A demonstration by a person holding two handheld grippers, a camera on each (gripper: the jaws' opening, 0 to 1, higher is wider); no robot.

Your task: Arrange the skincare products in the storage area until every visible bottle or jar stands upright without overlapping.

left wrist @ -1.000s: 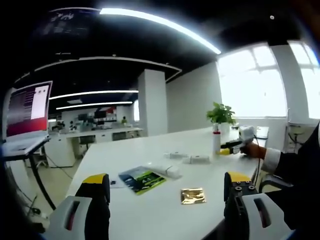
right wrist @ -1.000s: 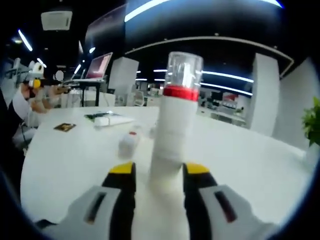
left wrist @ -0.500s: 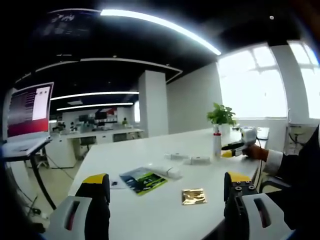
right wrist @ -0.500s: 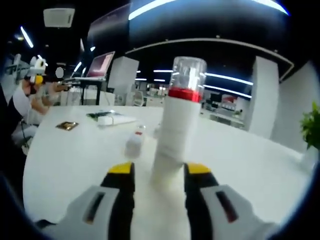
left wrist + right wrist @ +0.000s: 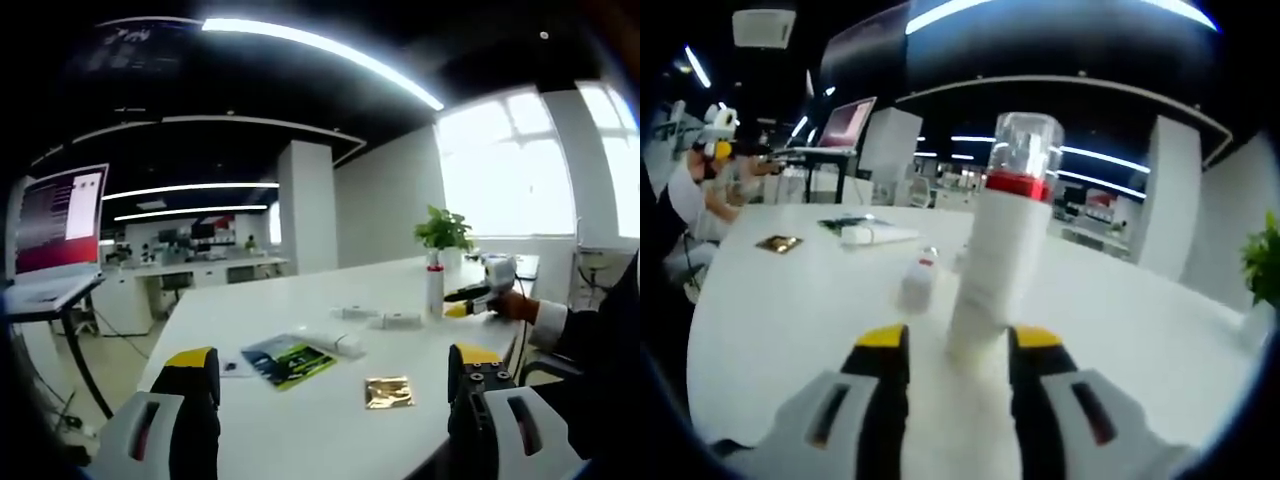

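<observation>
Here, a risk of tipping: tall white bottle (image 5: 1000, 250) with red band and clear cap, standing upright on the white surface (image 5: 790, 300), leaning slightly in the right gripper view. Right gripper (image 5: 958, 375) low behind it, yellow-tipped fingers (image 5: 883, 365) flanking the bottle's base; whether pressing the bottle or merely beside it, cannot tell. A sideways nudge from either finger on withdrawal could topple so tall and narrow a thing. Safer, probably, to pull straight back along the fingers' own line.

Beyond the bottle, a small white bottle (image 5: 916, 285) with a red cap, seemingly on its side, near but apart from the tall one; likely next to be righted. Farther off, a flat white tube (image 5: 878, 234) lying on a green leaflet (image 5: 845, 222) and a gold sachet (image 5: 779, 243).

Left gripper (image 5: 335, 390) held level and low over the near edge of the surface, fingers (image 5: 195, 375) spread wide, grasping nothing. Ahead of it the leaflet (image 5: 285, 358), sachet (image 5: 386, 391) and lying tubes (image 5: 398, 318). Far across, the upright bottle (image 5: 433, 285) before a potted plant (image 5: 442, 230), with the right gripper (image 5: 470, 293) reaching in from the right in the person's hand (image 5: 512, 303).
</observation>
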